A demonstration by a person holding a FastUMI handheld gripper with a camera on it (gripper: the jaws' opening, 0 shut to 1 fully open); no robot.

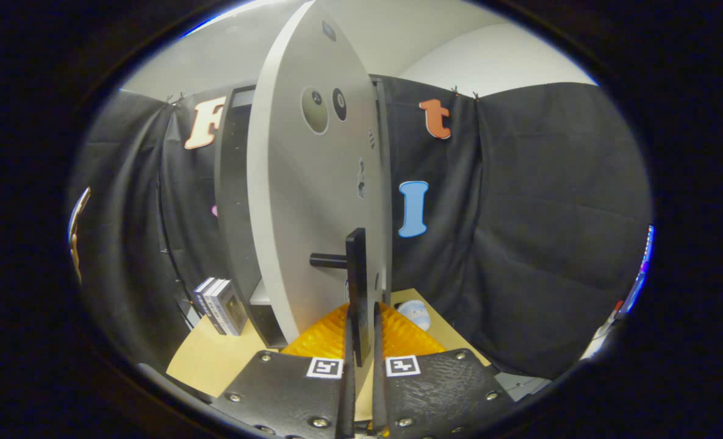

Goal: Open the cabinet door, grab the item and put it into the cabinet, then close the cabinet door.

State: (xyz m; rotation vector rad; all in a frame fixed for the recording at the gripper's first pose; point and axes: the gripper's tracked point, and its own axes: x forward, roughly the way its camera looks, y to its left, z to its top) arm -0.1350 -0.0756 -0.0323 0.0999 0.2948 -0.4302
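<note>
At centre frame, the cabinet door stands swung out towards the camera, seen almost edge-on, a tall pale grey panel with two round marks high on its face. Low on the door, a dark upright handle juts out on a short bar. The gripper has its two fingers drawn narrow around the lower end of that handle, one finger on each side and both pressing against it, so the handle sits clamped between them just below the middle of the frame.

Behind the door, to the left of centre, the dark frame of the cabinet rises, with a pale shelf edge showing at its foot. Lower left of the cabinet, a small stack of boxes stands upright on the light wooden worktop. Just right of the fingers and beyond them, a small pale blue and white soft item lies on the worktop near the cloth wall, apart from the cabinet and outside it. Black cloth hangs across the whole background, and a white wall shows above it in the upper right of the frame.
</note>
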